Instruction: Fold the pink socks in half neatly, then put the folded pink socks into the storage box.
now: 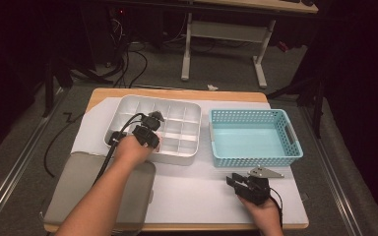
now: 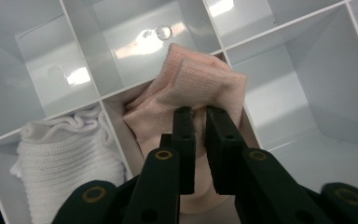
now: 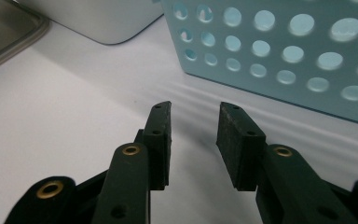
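High view, left to right: a grey flat case (image 1: pixel 78 191) lies at the lower left of the table, with the person's left forearm crossing above it. Just right of it, at centre left, the left gripper (image 1: pixel 153 129) reaches down into the white divided organizer tray (image 1: pixel 177 105). Right of the tray stands a light blue perforated basket (image 1: pixel 256 160), and below it, at the lower right, the right gripper (image 1: pixel 232 181) rests over the white table cover (image 1: pixel 192 191).

Left gripper view: a white knitted cloth (image 2: pixel 65 158) sits bunched in the compartment at the lower left. Right of it, in the middle compartment, is a folded pink cloth (image 2: pixel 200 84), and the left gripper (image 2: pixel 199 114) has its jaws drawn close together, pinching a fold of that pink cloth between the pads. The compartments toward the upper and right parts of the frame show bare white floors.

Right gripper view: the organizer tray's rounded corner (image 3: pixel 107 23) shows at the upper left, the blue basket's wall (image 3: pixel 279 51) at the upper right. The right gripper (image 3: pixel 196 122) stands partly open with nothing between its pads.
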Tool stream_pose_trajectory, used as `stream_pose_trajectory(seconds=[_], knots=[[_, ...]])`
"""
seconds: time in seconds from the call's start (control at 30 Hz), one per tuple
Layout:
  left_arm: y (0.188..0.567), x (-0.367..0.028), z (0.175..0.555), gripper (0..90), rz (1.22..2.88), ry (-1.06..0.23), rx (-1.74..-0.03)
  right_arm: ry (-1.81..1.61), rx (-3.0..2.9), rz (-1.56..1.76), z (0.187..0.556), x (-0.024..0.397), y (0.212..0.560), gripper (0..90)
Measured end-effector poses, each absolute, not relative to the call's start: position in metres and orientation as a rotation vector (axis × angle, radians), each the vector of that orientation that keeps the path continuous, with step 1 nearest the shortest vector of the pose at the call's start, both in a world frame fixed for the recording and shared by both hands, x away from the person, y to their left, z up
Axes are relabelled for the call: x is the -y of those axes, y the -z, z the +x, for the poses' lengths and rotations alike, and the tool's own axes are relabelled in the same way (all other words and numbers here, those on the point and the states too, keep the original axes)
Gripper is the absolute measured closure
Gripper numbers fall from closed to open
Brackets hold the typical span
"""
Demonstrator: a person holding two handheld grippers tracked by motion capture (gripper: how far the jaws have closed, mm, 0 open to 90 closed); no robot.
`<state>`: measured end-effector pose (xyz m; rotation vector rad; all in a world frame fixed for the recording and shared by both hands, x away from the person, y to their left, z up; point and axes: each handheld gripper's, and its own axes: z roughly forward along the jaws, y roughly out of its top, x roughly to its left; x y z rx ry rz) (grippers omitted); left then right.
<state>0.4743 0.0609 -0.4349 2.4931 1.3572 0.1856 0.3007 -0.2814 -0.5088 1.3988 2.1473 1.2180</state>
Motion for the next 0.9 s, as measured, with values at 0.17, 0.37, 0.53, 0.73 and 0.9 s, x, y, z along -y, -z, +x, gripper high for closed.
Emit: stream_pose_trajectory(seconds=[0.17,0.37,0.53,0.73,0.9], knots=[[0.427,-0.065,0.472,74.8,2.479,-0.206,-1.347,-1.218,-2.144,1.399,0.300,0.281,0.509,65.2],[0.420,-0.065,0.469,69.2,2.455,-0.243,-1.335,-1.217,-2.144,1.406,0.300,0.281,0.509,65.2],[0.417,-0.067,0.468,66.8,2.445,-0.255,-1.333,-1.213,-2.146,1.398,0.300,0.281,0.509,65.2],[0.414,-0.069,0.467,64.4,2.438,-0.254,-1.338,-1.211,-2.155,1.398,0.301,0.281,0.509,65.2],[0.412,-0.071,0.467,61.9,2.435,-0.265,-1.343,-1.214,-2.152,1.400,0.301,0.281,0.509,65.2]])
